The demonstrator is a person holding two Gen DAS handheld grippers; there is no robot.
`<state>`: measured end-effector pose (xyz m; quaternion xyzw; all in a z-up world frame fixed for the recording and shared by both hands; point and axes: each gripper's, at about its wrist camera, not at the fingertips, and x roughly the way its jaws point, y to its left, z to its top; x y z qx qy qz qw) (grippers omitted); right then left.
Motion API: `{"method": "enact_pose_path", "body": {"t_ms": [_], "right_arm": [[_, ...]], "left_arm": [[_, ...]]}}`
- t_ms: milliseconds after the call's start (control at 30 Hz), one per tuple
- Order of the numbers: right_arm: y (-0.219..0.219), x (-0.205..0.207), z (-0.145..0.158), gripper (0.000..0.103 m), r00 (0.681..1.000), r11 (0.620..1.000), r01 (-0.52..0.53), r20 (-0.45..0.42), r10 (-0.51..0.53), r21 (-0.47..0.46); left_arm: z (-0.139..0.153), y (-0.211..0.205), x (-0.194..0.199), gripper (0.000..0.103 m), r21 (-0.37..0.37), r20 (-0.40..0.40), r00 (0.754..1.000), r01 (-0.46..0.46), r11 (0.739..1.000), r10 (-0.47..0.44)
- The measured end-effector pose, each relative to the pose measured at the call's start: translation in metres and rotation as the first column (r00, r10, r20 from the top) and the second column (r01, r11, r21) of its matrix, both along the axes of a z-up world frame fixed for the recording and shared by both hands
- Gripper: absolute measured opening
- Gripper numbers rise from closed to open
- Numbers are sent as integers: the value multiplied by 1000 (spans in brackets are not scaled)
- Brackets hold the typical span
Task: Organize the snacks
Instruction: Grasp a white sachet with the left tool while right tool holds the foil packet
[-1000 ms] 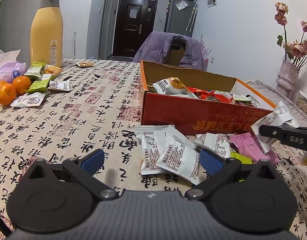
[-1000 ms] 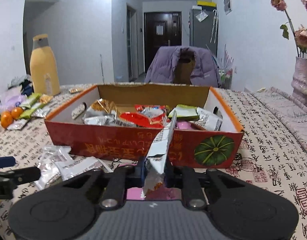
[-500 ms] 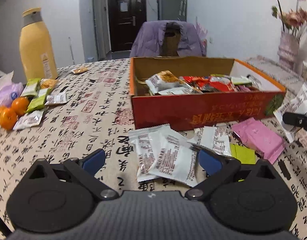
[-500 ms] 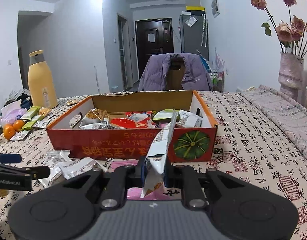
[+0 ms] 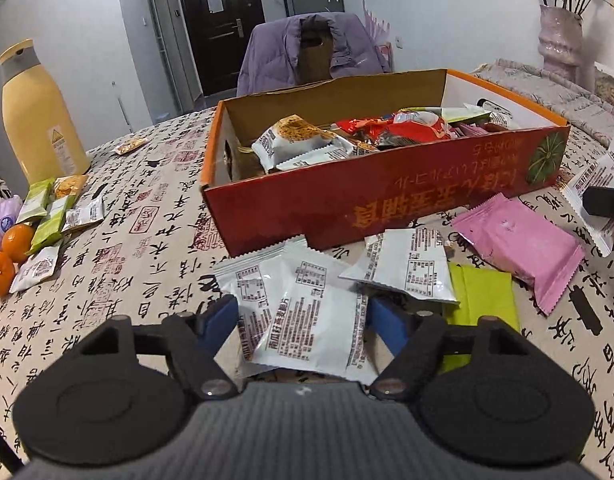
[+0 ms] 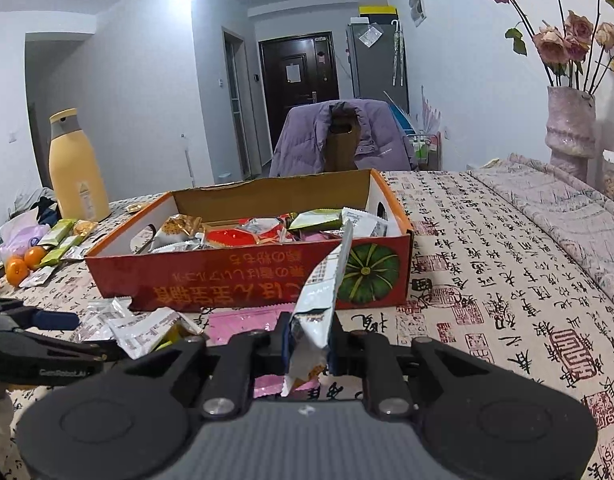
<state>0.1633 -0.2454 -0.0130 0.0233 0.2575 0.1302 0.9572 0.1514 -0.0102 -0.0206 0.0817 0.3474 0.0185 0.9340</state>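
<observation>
A red cardboard box (image 5: 387, 196) (image 6: 243, 276) holds several snack packets. In front of it lie white packets (image 5: 411, 264), a pink packet (image 5: 519, 244) and a green one (image 5: 483, 292). My left gripper (image 5: 303, 320) is open, its blue fingers on either side of a white snack packet (image 5: 315, 332) on the table. My right gripper (image 6: 309, 344) is shut on a white snack packet (image 6: 323, 292), held upright in front of the box. That gripper also shows at the right edge of the left wrist view (image 5: 605, 202).
A yellow bottle (image 5: 35, 116) stands at the far left. Oranges (image 5: 9, 252) and several small packets (image 5: 55, 212) lie near it. A vase of dried roses (image 6: 571, 120) stands at the far right. A chair with a purple jacket (image 6: 343, 140) is behind the table.
My left gripper has dropped and moved forward, and its fingers now straddle the nearest white packet. My right gripper has drawn back a little from the box, still holding its packet.
</observation>
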Motion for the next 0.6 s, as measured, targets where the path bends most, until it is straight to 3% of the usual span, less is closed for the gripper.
{"method": "enact_pose_path", "body": {"t_ms": [200, 267, 367, 600], "right_arm": [[-1, 0, -1, 16, 1000, 1000, -5, -7, 5, 8], [0, 0, -2, 16, 1000, 1000, -10, -10, 10, 9], [1, -1, -4, 16, 1000, 1000, -16, -14, 16, 9], [2, -4, -5, 16, 999, 999, -32, -16, 32, 15]], "left_arm": [[-1, -2, 1, 66, 2, -1, 1000, -6, 1000, 6], [0, -2, 0, 56, 4, 2, 1000, -6, 1000, 6], [2, -1, -3, 48, -8, 12, 1000, 4, 1000, -4], [4, 1, -10, 44, -18, 41, 999, 5, 1000, -4]]}}
